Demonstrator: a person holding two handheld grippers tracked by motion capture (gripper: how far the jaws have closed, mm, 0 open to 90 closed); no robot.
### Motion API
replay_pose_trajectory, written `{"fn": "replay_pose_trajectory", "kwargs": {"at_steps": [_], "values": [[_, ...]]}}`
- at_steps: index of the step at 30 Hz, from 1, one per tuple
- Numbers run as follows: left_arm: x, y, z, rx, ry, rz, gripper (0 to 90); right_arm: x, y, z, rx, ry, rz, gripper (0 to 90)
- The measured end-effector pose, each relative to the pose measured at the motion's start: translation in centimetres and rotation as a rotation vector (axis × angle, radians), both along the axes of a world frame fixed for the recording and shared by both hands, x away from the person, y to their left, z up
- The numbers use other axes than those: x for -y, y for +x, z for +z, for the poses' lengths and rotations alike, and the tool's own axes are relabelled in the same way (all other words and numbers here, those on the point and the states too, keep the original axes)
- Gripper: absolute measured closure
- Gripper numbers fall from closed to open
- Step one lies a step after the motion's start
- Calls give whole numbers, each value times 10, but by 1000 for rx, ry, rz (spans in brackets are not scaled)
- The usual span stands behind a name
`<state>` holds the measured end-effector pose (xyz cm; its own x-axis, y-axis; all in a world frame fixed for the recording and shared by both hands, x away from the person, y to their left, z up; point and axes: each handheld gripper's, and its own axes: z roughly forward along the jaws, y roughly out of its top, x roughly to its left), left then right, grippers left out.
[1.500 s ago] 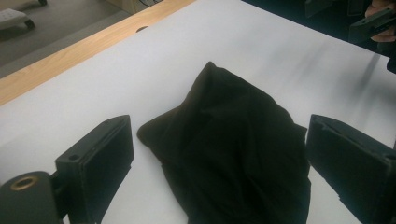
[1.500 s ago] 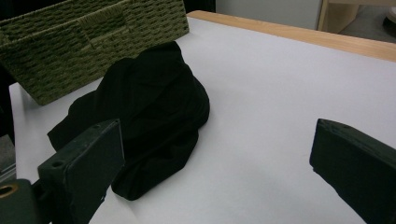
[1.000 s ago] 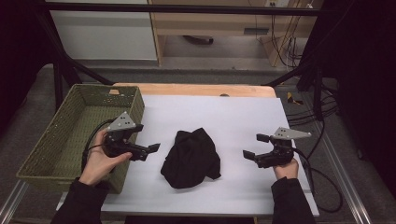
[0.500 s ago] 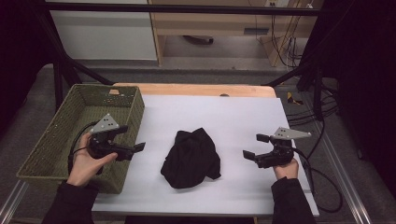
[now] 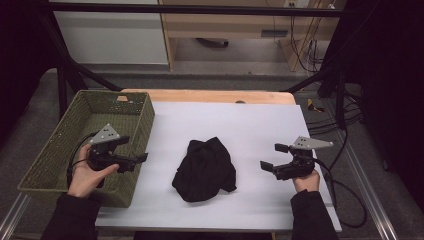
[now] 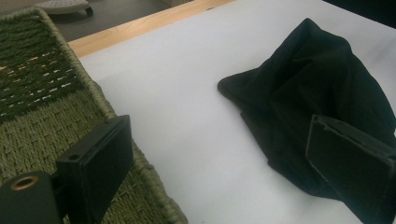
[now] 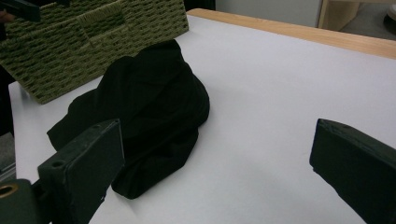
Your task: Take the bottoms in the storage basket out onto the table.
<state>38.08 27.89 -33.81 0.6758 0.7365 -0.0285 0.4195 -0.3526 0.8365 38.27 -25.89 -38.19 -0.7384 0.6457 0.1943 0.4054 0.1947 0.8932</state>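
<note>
1. A crumpled black cloth garment (image 5: pixel 205 170) is seen lying in a loose heap on the white sheet-covered table (image 5: pixel 240 125), near the middle of it and toward the person's edge; nothing is touching it.
2. In the left gripper view the same black garment (image 6: pixel 317 107) is shown spread over the right half of the picture, with bare white table surface (image 6: pixel 177 93) lying between it and the woven basket wall.
3. In the right gripper view the garment (image 7: pixel 144 112) is shown bunched into a mound, its far edge lying near the basket (image 7: pixel 88 42) but apart from it.
4. The left gripper (image 5: pixel 141 158) is being held over the near right rim of the olive-green woven rectangular basket (image 5: pixel 60 150), with its jaws standing apart and empty and pointed toward the garment, just short of it.
5. The right gripper (image 5: pixel 270 157) is being held low over the table's right side, well apart from the garment, with its jaws also spread wide and nothing between them.
6. Each gripper is being held in one of the person's hands, dark sleeves coming in from the bottom of the high view.
7. A pale wooden table edge (image 5: pixel 210 96) is showing beyond the white sheet, with black frame bars (image 5: pixel 65 85) and trailing cables (image 5: pixel 345 190) at the sides.
</note>
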Motion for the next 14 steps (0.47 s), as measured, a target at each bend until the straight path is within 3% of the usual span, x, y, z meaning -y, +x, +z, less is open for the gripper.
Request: {"fn": "replay_pose_trajectory", "kwargs": {"at_steps": [14], "values": [[-5,1,-4,-1,3,-2,72,0,0,-1,-2,-2,0,36]]}}
